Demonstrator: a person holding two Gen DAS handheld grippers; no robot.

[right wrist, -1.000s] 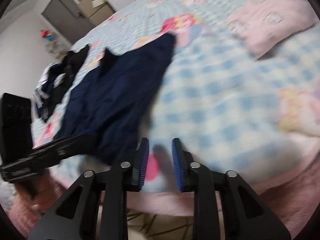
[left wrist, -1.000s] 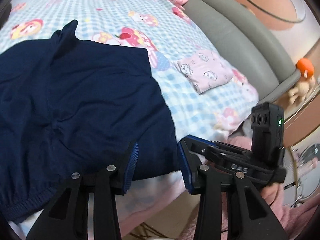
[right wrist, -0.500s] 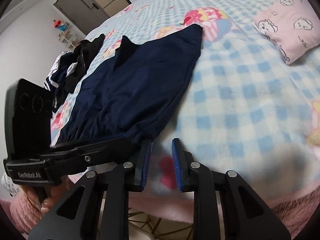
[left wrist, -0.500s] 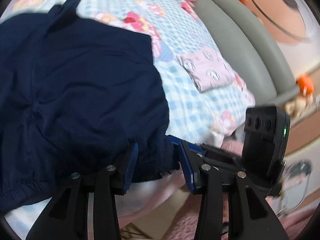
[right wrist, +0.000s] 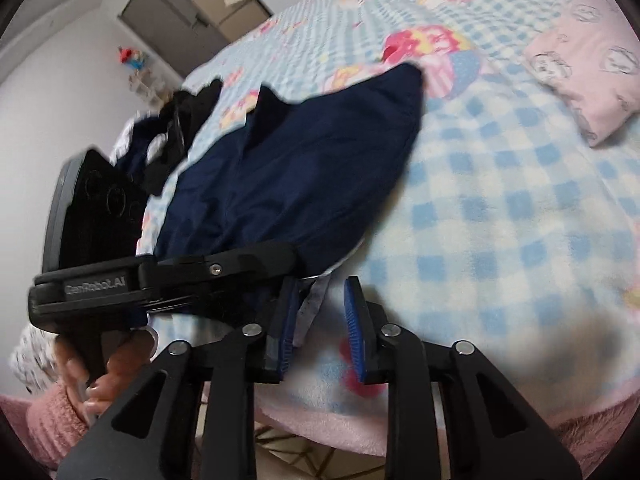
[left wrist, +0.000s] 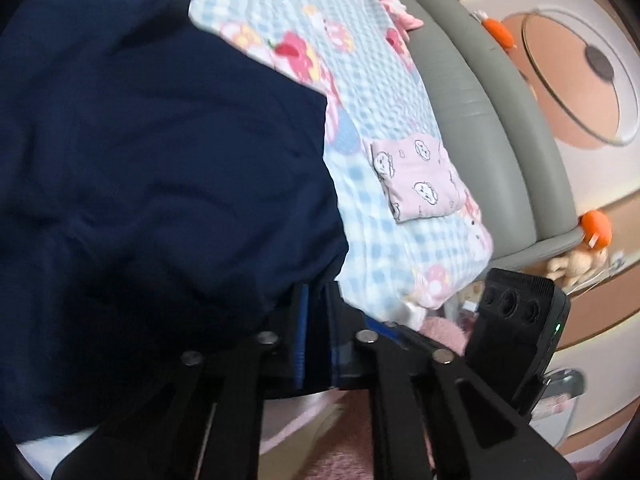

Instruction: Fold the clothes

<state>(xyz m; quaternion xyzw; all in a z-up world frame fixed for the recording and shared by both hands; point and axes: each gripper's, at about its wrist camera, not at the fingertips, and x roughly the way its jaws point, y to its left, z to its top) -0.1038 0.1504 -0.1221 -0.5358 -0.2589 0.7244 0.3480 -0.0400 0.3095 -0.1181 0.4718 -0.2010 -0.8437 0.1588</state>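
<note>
The left tongs (left wrist: 316, 330) are nearly closed, pinching the near hem of the navy garment (left wrist: 160, 168) at the bed's front edge. The right tongs (right wrist: 322, 320) stand partly open just beside that same corner, a white tag by the left pad, gripping nothing. The navy garment lies spread on the checked blanket (right wrist: 500, 208). Beyond the garment sits a small pink pillow (left wrist: 416, 178), and farther back a dark clothes pile (right wrist: 176, 132).

Left tool (left wrist: 316, 328) pinching navy garment (left wrist: 160, 184)
</note>
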